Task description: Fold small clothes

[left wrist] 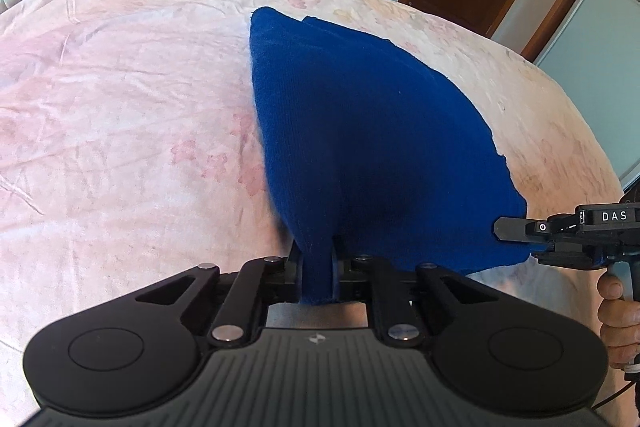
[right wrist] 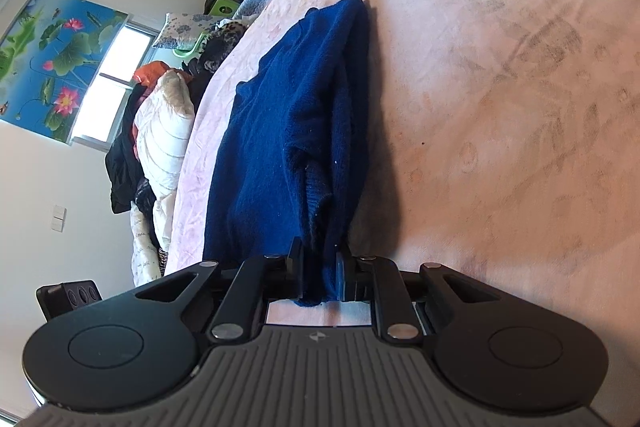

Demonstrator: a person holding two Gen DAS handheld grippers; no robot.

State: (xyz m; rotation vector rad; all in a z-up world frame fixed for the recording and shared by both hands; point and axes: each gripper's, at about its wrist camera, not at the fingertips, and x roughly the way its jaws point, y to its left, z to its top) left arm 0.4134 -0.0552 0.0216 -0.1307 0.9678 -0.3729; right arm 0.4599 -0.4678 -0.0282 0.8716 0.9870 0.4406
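A: At lower centre of the left wrist view, the near edge of the blue knit garment (left wrist: 360,131) is being pinched tight by the left gripper (left wrist: 318,267), its jaws closed on a bunched corner.

B: And at the right edge, the other corner is being clamped by the right gripper (left wrist: 520,231).

A: The garment is being held stretched between both, its long axis running up-frame over the pink bedspread (left wrist: 120,107), so the fold is probably being carried away from both fingers.
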